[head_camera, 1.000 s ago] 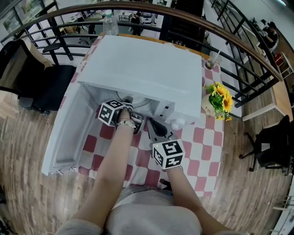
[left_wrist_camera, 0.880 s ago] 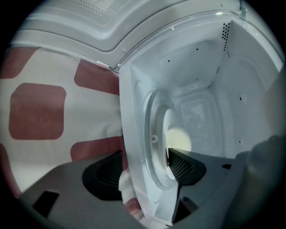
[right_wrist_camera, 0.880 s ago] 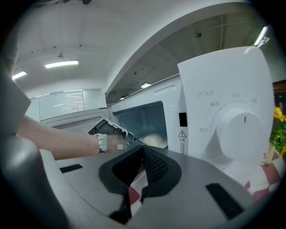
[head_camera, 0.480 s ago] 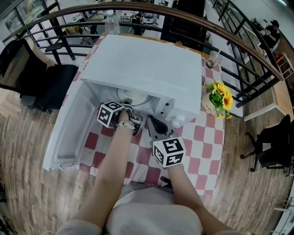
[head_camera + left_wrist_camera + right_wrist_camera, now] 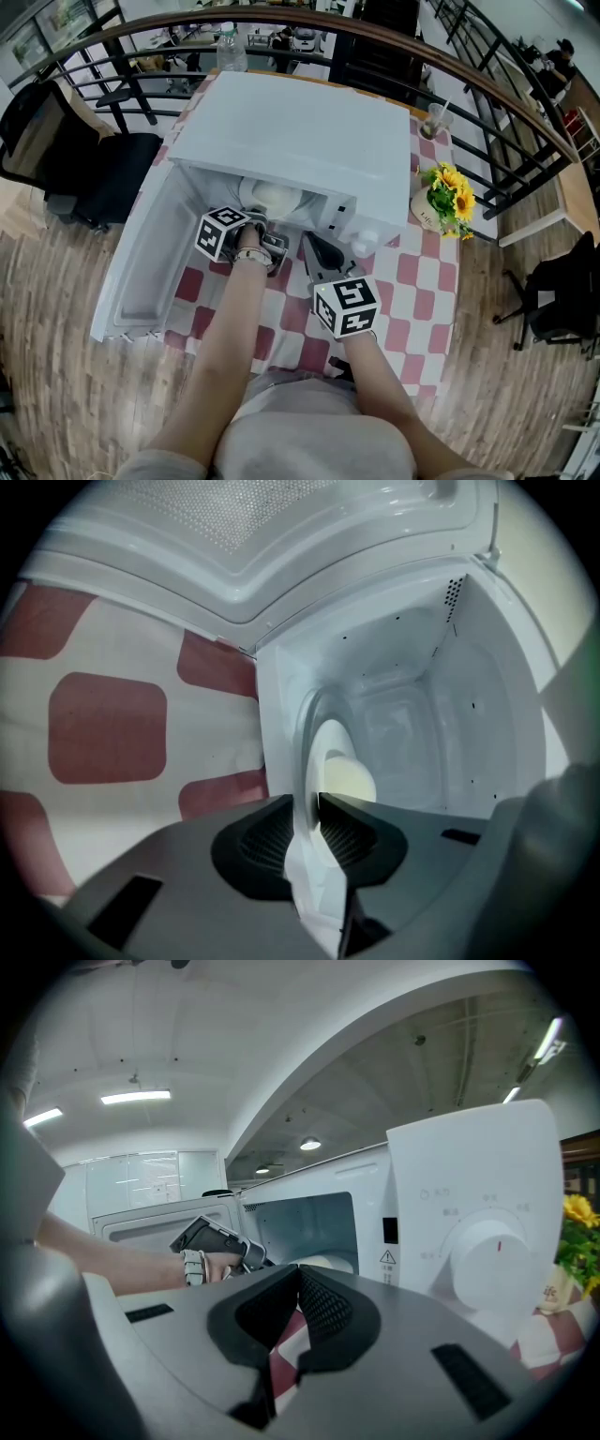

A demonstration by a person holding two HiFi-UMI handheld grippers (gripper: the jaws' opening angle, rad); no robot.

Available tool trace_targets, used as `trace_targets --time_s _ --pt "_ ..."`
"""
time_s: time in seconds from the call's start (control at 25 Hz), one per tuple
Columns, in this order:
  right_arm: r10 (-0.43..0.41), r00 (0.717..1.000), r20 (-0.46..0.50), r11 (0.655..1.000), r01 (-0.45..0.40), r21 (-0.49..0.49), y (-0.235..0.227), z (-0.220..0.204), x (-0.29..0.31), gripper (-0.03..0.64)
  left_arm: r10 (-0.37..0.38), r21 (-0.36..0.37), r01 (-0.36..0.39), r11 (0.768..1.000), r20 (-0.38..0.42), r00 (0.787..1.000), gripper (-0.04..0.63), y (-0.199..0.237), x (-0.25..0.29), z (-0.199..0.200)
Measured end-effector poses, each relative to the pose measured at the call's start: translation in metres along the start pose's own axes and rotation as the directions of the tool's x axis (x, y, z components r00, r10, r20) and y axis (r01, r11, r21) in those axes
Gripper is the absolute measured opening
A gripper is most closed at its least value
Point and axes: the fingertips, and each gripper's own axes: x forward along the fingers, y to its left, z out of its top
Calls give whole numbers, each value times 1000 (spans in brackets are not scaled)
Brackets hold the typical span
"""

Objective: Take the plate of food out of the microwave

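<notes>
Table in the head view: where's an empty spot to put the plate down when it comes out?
The best bare patch is the checked cloth right of the right gripper, below the flowers. A smaller one lies between the open door and the person's left arm. Straight before the microwave mouth it is crowded.

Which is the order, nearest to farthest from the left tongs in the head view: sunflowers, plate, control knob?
1. plate: inside the microwave, its rim between the left tongs, which have just been closing on it.
2. control knob: on the front panel, to the right.
3. sunflowers: far right, beside the microwave.
</notes>
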Motion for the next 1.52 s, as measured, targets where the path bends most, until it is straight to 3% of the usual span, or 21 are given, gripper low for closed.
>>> trace_targets --time_s 0.2,0.72,1.52 --pt "-5 1000 12 1000 5 -3 -2 3 -3 25 -37 -28 37 999 -1 999 44 -3 -3 0" --pt "-10 1000 24 1000 10 -5 -1 9 -9 25 -193 -57 195 979 43 980 20 -9 -18 -3" --pt "3 998 59 999 -1 -46 24 19 -44 24 -344 -1 344 939 62 937 17 -20 -64 -14"
